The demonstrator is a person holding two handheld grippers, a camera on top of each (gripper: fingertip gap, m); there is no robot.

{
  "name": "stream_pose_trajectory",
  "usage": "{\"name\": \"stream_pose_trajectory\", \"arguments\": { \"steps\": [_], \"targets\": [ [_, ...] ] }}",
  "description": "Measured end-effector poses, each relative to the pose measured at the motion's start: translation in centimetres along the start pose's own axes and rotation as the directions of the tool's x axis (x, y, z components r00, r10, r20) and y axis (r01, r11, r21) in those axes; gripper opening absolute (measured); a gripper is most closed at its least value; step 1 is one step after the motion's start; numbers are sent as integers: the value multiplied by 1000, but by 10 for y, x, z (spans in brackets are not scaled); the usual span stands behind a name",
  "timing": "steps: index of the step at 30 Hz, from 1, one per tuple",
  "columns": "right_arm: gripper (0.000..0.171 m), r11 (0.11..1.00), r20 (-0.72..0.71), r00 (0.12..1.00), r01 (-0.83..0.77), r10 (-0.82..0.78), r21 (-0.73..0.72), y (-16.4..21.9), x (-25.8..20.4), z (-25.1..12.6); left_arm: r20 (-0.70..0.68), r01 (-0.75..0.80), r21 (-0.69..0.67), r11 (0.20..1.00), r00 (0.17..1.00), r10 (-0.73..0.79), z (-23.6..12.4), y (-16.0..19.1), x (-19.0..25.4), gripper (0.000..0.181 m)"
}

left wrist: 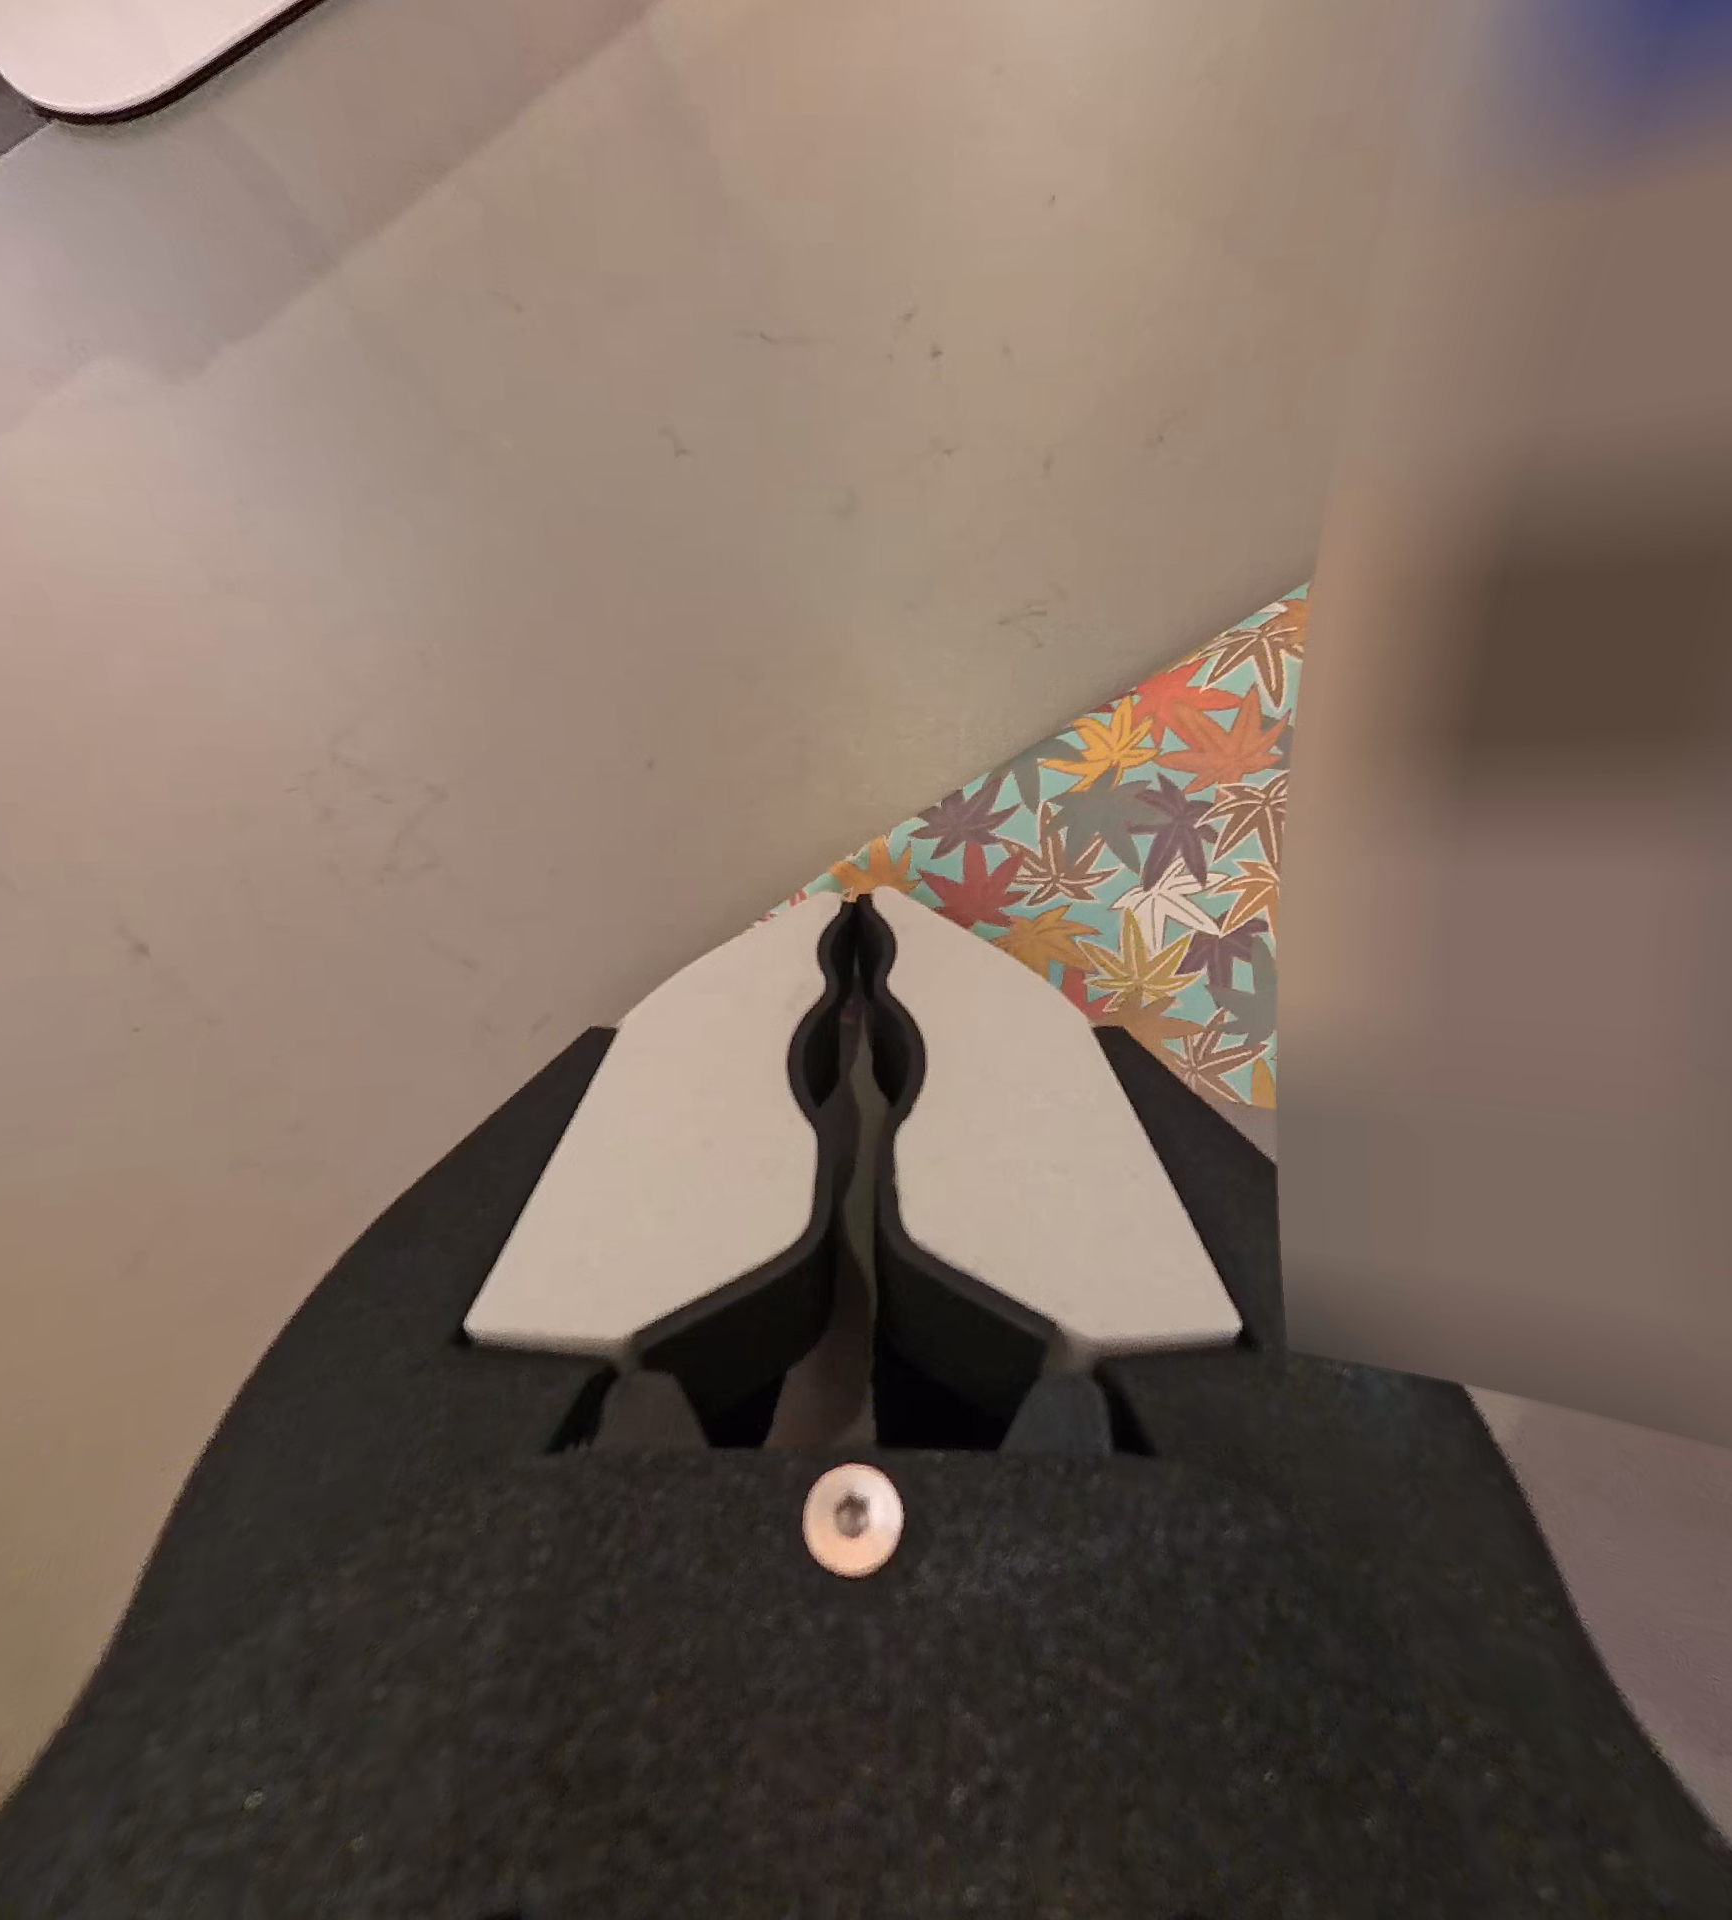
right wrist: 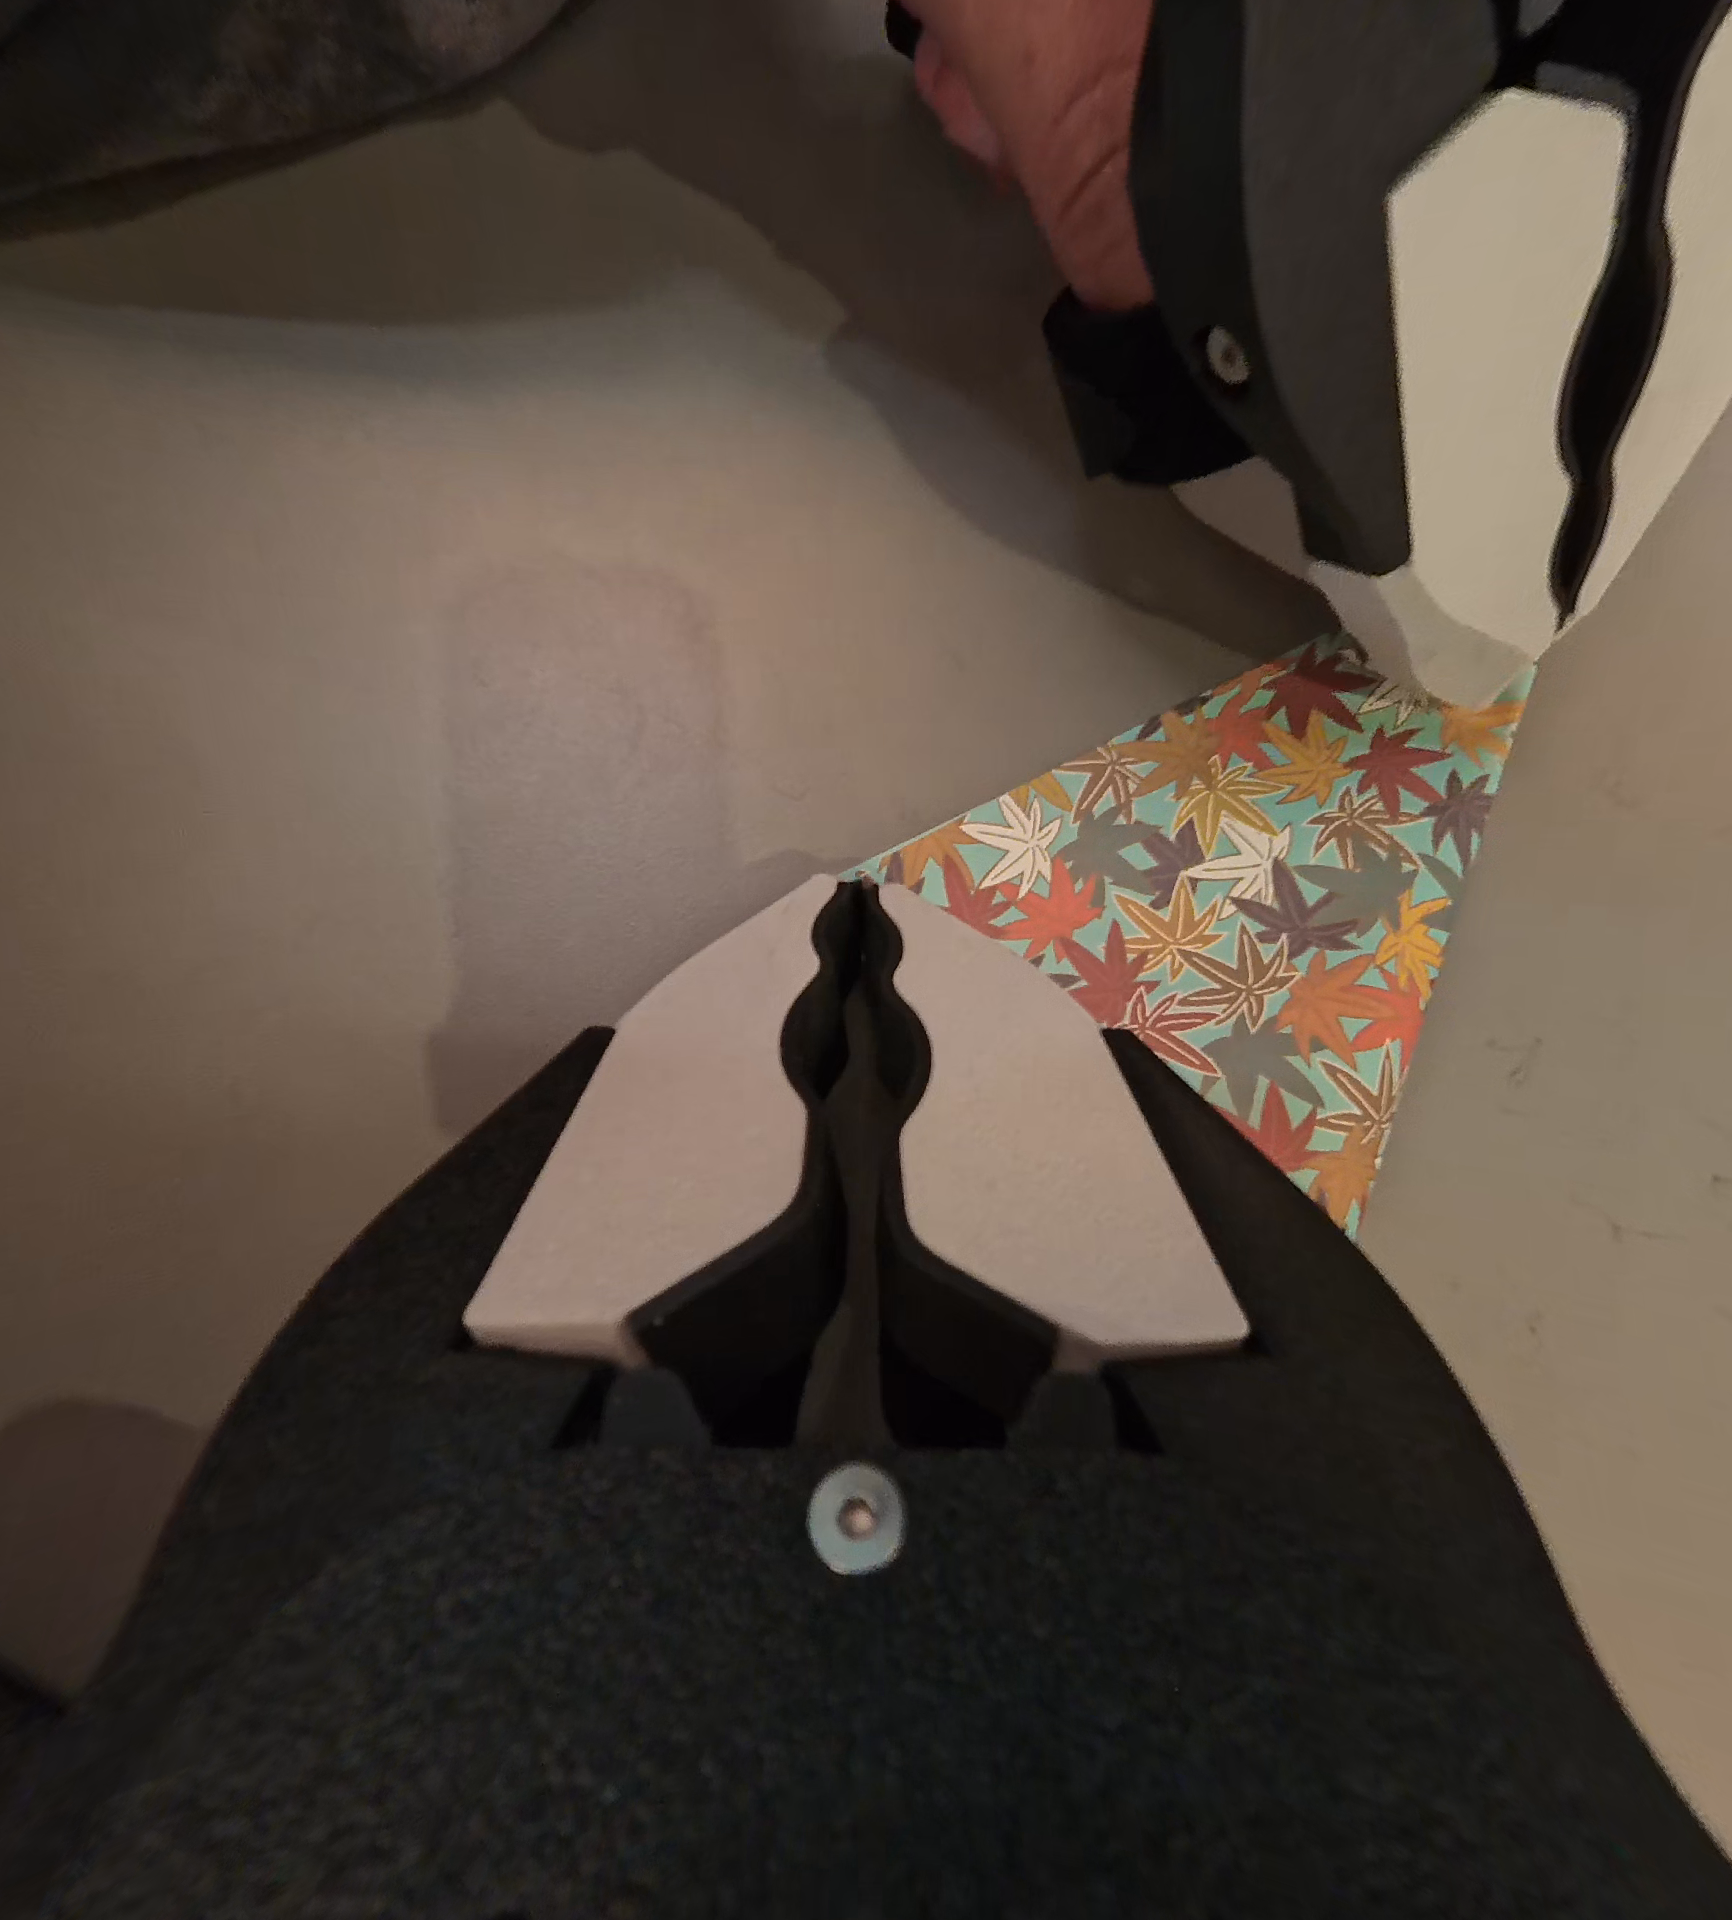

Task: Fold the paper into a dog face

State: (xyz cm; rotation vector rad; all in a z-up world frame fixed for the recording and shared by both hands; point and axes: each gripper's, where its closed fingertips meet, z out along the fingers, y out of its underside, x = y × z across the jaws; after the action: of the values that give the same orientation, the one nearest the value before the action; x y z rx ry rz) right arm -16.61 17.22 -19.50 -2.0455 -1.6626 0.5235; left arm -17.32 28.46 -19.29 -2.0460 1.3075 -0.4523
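Note:
The paper [right wrist: 1236,914] has a teal maple-leaf pattern and lies as a triangle on the grey table [right wrist: 322,727]. My right gripper [right wrist: 849,891] is shut, with its tips pinched at the paper's near-left corner. My left gripper [right wrist: 1558,618] reaches in from the upper right of the right wrist view. It is shut at the far corner, where a small white flap [right wrist: 1423,644] stands up. In the left wrist view the left gripper [left wrist: 857,906] is shut on a corner of the paper [left wrist: 1153,831]. A blurred patch hides the rest of the paper there.
A hand [right wrist: 1049,135] holds the left gripper's handle. Grey fabric [right wrist: 135,94] lies at the top left of the right wrist view. A white flat object with a rounded corner [left wrist: 93,52] sits at the table's far left. The table edge [right wrist: 31,1621] shows at lower left. Tip to tip, the grippers are about 11 centimetres apart.

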Motion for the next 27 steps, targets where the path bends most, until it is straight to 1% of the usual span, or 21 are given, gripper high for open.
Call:
{"name": "stream_pose_trajectory", "arguments": {
  "steps": [5,13,17,21,27],
  "targets": [
    [0,1000,2,1000,-5,5,2,0,0,0,34,9,-2,1000,999,-9,-1,1,-11,0],
    [0,1000,4,1000,-16,16,7,1,-1,0,44,45,-10,999,998,-44,-1,3,-21,0],
    [0,1000,7,1000,-23,23,8,1,-1,0,95,31,-27,999,995,-29,-3,6,-31,0],
    [0,1000,5,1000,-20,20,5,1,-1,0,109,45,-35,998,993,-41,-4,9,-40,0],
    [0,1000,5,1000,-21,21,6,1,-1,-1,131,40,-15,999,991,-37,-14,9,-49,0]
  ]
}}
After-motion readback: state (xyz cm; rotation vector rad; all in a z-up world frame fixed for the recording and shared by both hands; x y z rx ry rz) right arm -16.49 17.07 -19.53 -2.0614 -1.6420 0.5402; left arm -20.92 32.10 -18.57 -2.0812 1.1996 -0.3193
